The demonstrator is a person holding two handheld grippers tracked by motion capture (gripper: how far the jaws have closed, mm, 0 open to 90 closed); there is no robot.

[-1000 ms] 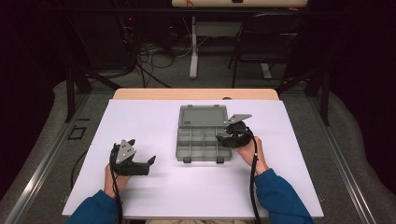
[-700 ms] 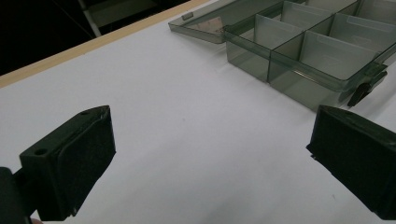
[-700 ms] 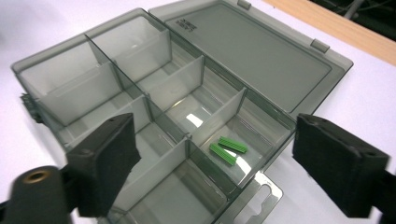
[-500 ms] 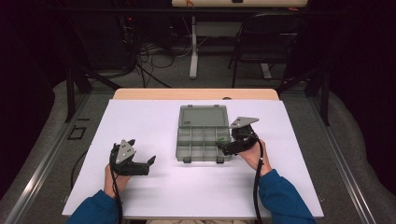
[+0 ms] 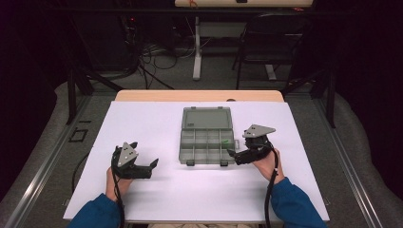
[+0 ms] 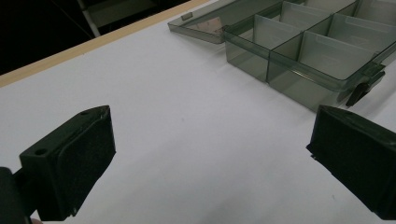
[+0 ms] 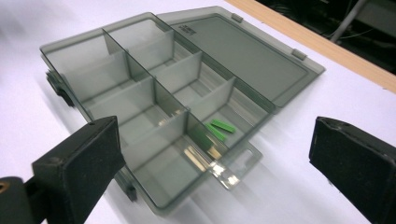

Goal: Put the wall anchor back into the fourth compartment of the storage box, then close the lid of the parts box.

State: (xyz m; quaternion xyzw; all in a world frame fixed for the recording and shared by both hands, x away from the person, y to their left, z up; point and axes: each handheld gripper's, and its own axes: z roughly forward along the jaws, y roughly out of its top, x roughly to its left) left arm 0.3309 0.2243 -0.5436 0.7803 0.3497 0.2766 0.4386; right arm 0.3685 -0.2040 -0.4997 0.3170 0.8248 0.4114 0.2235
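Jaws spread and empty, our left gripper [image 5: 153, 165] rests on the white table [image 5: 157, 123], the open organizer box [image 5: 207, 141] lies to its right, and our right gripper [image 5: 231, 153], just beside the box's corner, has just opened wide.

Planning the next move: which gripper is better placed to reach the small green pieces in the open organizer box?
Right. The right gripper, open, sits beside the organizer box at the end holding the green pieces; the left gripper is apart from it.
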